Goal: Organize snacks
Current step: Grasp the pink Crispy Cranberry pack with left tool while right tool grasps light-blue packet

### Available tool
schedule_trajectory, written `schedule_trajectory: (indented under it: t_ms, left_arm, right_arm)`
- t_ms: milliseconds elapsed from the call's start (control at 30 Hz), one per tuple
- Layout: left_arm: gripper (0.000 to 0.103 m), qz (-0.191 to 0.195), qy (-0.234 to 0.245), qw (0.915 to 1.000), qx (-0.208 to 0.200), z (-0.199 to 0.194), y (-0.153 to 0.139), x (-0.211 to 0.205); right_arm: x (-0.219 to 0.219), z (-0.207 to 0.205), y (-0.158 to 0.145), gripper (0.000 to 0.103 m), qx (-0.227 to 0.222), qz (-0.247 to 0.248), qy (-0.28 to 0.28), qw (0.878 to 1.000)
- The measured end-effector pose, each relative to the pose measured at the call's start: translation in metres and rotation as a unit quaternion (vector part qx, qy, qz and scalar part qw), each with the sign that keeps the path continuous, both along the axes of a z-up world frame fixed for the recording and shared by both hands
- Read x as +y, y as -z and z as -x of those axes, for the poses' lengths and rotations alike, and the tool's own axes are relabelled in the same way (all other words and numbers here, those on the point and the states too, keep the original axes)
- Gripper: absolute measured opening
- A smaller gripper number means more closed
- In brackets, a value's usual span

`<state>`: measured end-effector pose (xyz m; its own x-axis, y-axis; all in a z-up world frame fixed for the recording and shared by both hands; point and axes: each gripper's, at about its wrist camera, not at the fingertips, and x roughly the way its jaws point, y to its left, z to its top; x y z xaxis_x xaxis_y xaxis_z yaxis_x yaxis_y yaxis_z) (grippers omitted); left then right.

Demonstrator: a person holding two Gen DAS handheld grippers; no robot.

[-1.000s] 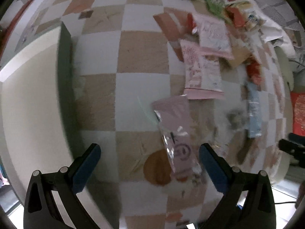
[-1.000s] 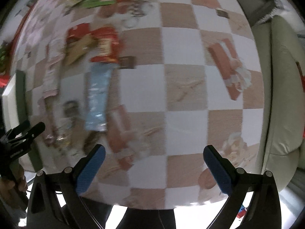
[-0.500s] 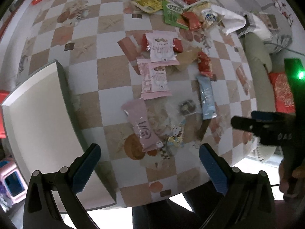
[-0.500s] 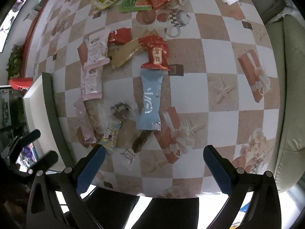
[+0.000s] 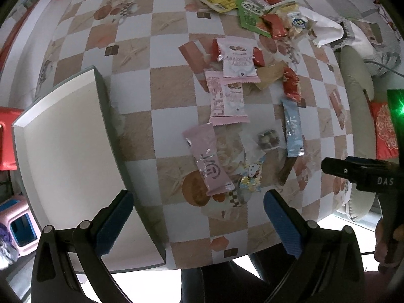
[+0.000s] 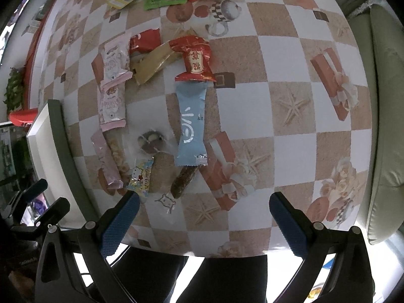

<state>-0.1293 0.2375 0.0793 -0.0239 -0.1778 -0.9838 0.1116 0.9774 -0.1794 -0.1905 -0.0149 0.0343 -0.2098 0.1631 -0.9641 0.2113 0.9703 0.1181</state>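
Both units have pulled up and back from the counter (image 5: 171,96) within the last second. The left hand-held gripper (image 5: 198,221) and right hand-held gripper (image 6: 203,221) hang with jaws apart, empty. The snacks (image 6: 190,123) lie ahead of both — unsorted; the white tray (image 5: 65,156), left of the left gripper, holds nothing.

I see a tablecloth (image 6: 290,58) checkered in tan and white, printed with starfish and red gift boxes. My finger pads (image 6: 118,224) are blue on black frames. A pale blue wrapper (image 6: 190,123) carries white markings, a red packet (image 6: 195,59) a gold label, and the tray (image 5: 68,156) is cream inside with a grey-green rim.
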Motion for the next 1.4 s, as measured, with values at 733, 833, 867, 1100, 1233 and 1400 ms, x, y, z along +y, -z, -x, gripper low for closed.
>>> schedule_trajectory:
  t_ms: [733, 833, 867, 1100, 1233, 1400]
  left_arm:
    - [0.103, -0.047, -0.051, 0.9976, 0.008, -0.047, 0.053, -0.021]
    - [0.103, -0.045, -0.058, 0.9973, -0.002, -0.065, 0.054, -0.028]
    - [0.103, -0.045, -0.056, 0.9974, -0.003, -0.071, 0.057, -0.032]
    - [0.103, -0.07, -0.044, 0.9965, -0.009, -0.1, 0.086, -0.047]
    - [0.103, -0.066, -0.041, 0.9969, -0.011, -0.116, 0.098, -0.045]
    - [0.103, -0.07, -0.038, 0.9968, -0.002, -0.116, 0.115, -0.061]
  right_arm:
    - [-0.029, -0.048, 0.049, 0.103, 0.005, -0.006, 0.052, 0.999]
    - [-0.027, -0.065, 0.055, 0.103, -0.003, 0.003, 0.051, 0.999]
    - [-0.025, -0.071, 0.06, 0.103, -0.002, 0.007, 0.048, 0.999]
    - [-0.016, -0.074, 0.073, 0.103, 0.001, 0.042, -0.003, 0.999]
    - [-0.016, -0.07, 0.071, 0.103, 0.006, 0.044, -0.006, 0.999]
    - [-0.004, -0.067, 0.073, 0.103, 0.007, 0.046, -0.018, 0.999]
